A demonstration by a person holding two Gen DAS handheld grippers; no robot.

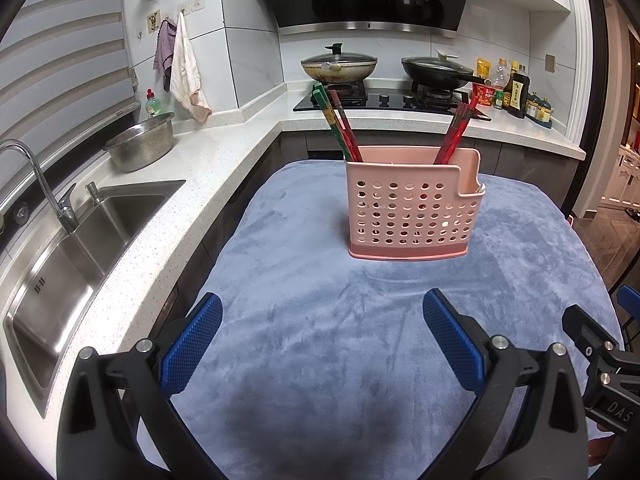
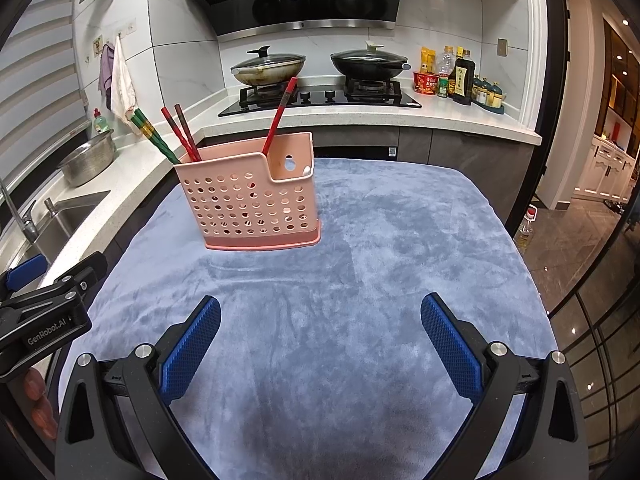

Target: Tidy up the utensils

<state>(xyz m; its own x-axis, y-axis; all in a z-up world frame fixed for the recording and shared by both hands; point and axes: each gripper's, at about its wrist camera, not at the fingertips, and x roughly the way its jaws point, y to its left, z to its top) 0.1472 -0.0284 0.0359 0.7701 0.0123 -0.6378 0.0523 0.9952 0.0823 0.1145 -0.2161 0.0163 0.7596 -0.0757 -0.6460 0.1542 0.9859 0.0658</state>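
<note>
A pink perforated utensil holder (image 1: 412, 210) stands upright on the blue-grey cloth (image 1: 320, 320); it also shows in the right wrist view (image 2: 250, 208). Green chopsticks (image 1: 330, 122) and red chopsticks (image 1: 346, 128) lean left in it, and more red chopsticks (image 1: 456, 134) lean right. In the right wrist view the green chopsticks (image 2: 156, 136) and the red chopsticks (image 2: 182, 134) lean left and a red pair (image 2: 280, 114) leans right. My left gripper (image 1: 322, 340) is open and empty, well short of the holder. My right gripper (image 2: 320, 344) is open and empty, to the holder's right and short of it.
A white counter with a steel sink (image 1: 72, 252), a tap (image 1: 38, 184) and a metal colander (image 1: 142, 142) runs along the left. A hob with two lidded pans (image 1: 339, 65) and bottles (image 1: 516, 90) stands at the back. The table edge drops to the floor on the right (image 2: 580, 264).
</note>
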